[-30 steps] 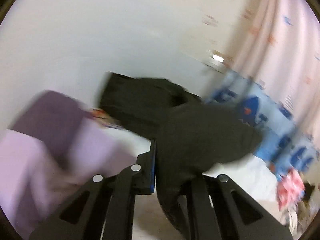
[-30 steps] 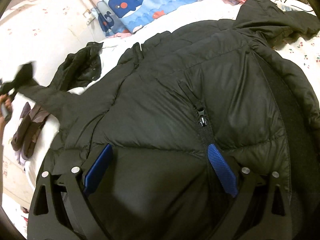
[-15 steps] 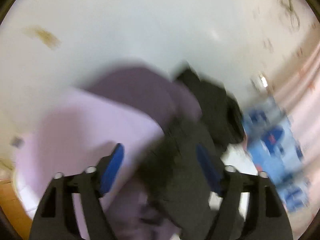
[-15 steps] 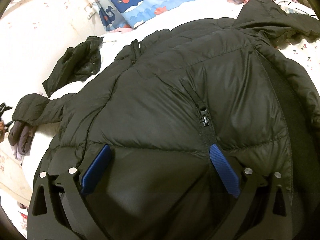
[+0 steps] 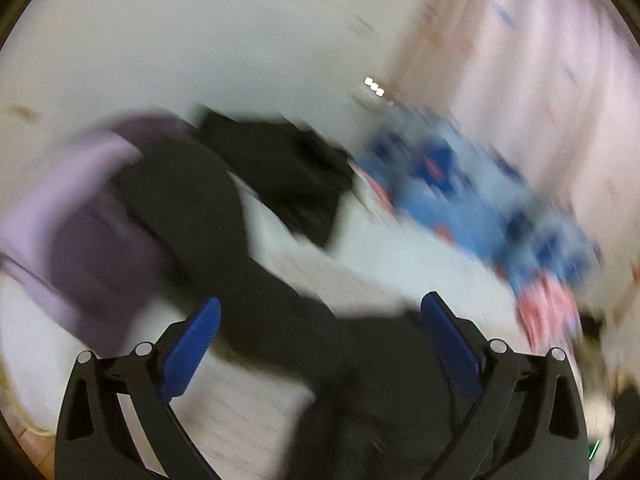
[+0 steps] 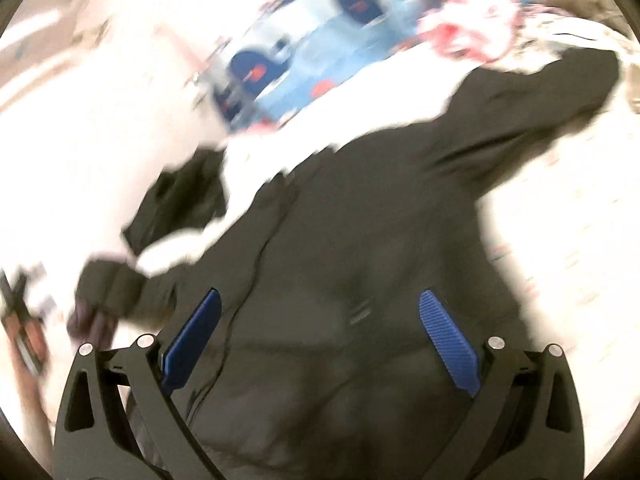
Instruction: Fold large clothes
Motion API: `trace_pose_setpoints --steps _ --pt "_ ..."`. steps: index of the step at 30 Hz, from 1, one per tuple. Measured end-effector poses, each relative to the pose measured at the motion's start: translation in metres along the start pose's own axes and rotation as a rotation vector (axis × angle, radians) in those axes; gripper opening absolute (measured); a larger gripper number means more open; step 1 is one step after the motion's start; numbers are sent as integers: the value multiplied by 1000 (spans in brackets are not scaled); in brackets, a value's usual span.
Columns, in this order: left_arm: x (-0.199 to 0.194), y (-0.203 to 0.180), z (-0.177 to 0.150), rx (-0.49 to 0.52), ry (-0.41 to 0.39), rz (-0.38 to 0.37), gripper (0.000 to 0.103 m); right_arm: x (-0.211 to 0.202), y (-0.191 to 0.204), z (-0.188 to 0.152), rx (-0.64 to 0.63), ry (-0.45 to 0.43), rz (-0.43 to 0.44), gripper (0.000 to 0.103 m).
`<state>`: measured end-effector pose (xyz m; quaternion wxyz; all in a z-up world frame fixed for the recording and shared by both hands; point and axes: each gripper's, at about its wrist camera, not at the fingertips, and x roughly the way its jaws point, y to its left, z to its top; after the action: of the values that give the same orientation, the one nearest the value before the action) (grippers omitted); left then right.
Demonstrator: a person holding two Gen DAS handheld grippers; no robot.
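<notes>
A large black puffer jacket [image 6: 360,272] lies spread on a white bed [image 6: 560,240], its sleeves stretched out to the left and to the upper right. My right gripper [image 6: 320,320] is open and hovers over the jacket's body, holding nothing. In the blurred left wrist view one black sleeve [image 5: 208,220] runs from the upper left down between my fingers. My left gripper [image 5: 320,320] is open above that sleeve and is not gripping it.
A second dark garment [image 5: 288,168] lies at the bed's far side near the wall. A purple garment [image 5: 80,240] sits at the left. A blue whale-print pillow [image 6: 320,40] and red-patterned cloth [image 6: 472,28] lie at the head of the bed.
My left gripper was shut on the sleeve a second ago, then opened and let it drop onto the bed. Both cameras are swinging fast; the right one has pulled back over the jacket.
</notes>
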<state>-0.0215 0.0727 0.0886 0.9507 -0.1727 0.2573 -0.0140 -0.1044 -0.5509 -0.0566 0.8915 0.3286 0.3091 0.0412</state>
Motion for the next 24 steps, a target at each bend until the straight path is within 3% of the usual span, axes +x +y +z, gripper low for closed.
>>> trace_pose_setpoints --steps 3,5,10,12,14,16,18,21,23,24 --pt "60 -63 -61 69 104 -64 96 -16 -65 51 113 -61 -91 96" --pt "95 -85 -85 68 156 -100 96 -19 -101 82 174 -93 -138 96" --pt "173 -115 -116 62 203 -130 96 -4 -180 168 294 -183 -253 96" --pt "187 -124 -127 83 198 -135 96 11 -204 198 310 -200 -296 96" --pt "184 -121 -142 104 196 -134 96 32 -230 223 321 -166 -422 96" --pt "193 -121 -153 109 213 -137 96 44 -256 228 383 -157 -474 97" --pt "199 -117 -158 97 238 -136 96 56 -262 232 397 -190 -504 97" --pt "201 -116 -161 92 237 -137 96 68 -250 236 309 -223 -563 94" --pt "202 -117 -163 103 243 -139 96 78 -243 236 257 -173 -520 40" --pt "203 -118 -164 107 247 -140 96 80 -234 235 246 -161 -494 4"
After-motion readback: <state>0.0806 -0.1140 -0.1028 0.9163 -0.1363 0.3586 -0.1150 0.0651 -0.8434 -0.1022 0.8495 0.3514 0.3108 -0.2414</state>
